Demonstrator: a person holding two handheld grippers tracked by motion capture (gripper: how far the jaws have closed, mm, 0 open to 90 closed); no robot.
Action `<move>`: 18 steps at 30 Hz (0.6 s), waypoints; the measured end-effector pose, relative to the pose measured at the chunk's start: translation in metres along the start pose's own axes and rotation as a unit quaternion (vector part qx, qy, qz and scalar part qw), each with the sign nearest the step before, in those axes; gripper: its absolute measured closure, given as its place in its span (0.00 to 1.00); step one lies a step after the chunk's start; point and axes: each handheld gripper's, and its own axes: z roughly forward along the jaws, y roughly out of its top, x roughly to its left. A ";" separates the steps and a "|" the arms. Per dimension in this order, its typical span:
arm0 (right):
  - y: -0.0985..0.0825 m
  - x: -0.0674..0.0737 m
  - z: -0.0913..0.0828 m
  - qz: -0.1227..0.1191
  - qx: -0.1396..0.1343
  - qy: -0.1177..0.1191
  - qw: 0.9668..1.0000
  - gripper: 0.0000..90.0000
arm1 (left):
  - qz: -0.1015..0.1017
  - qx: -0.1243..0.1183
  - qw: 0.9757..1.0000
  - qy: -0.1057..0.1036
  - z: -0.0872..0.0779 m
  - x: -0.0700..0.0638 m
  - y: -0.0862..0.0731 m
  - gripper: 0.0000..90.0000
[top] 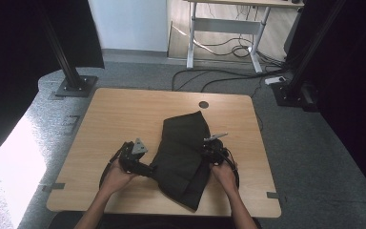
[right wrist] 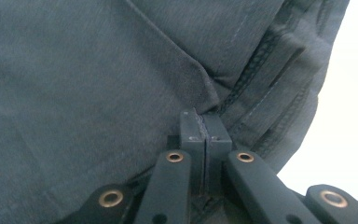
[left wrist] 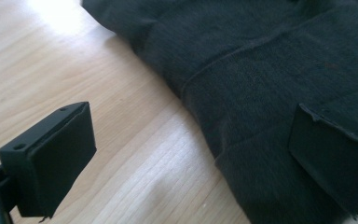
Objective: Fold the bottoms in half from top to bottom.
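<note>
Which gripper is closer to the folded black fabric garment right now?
Right. The right gripper is shut, pinching the folded black fabric garment at its edge; the left gripper is open, straddling the garment's opposite edge without clamping it.

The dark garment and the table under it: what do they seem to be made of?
Garment: looks like soft knit fabric, matte charcoal, with fine weave texture and stitched seams; possibly cotton jersey. Table: pale wood-grain surface with a slight sheen, likely laminate rather than solid wood.
</note>
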 end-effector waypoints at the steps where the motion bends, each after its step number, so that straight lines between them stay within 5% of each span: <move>1: -0.001 0.000 -0.001 0.000 -0.001 0.001 1.000 0.97 | 0.000 0.005 1.000 -0.002 0.003 0.000 0.000 0.01; 4: -0.002 -0.001 -0.009 0.006 -0.018 -0.013 1.000 0.70 | 0.007 0.022 1.000 -0.004 0.010 0.000 -0.002 0.01; 7: -0.003 -0.001 -0.026 0.008 -0.036 -0.021 0.999 0.52 | -0.006 0.006 1.000 -0.008 0.002 0.009 0.002 0.00; 13: -0.013 0.008 -0.051 -0.005 -0.062 -0.031 0.998 0.32 | -0.011 0.011 1.000 0.012 -0.007 0.030 0.020 0.00; 18: -0.036 0.001 -0.052 -0.004 -0.065 -0.036 0.997 0.24 | -0.040 0.026 0.998 0.029 -0.007 0.044 -0.006 0.00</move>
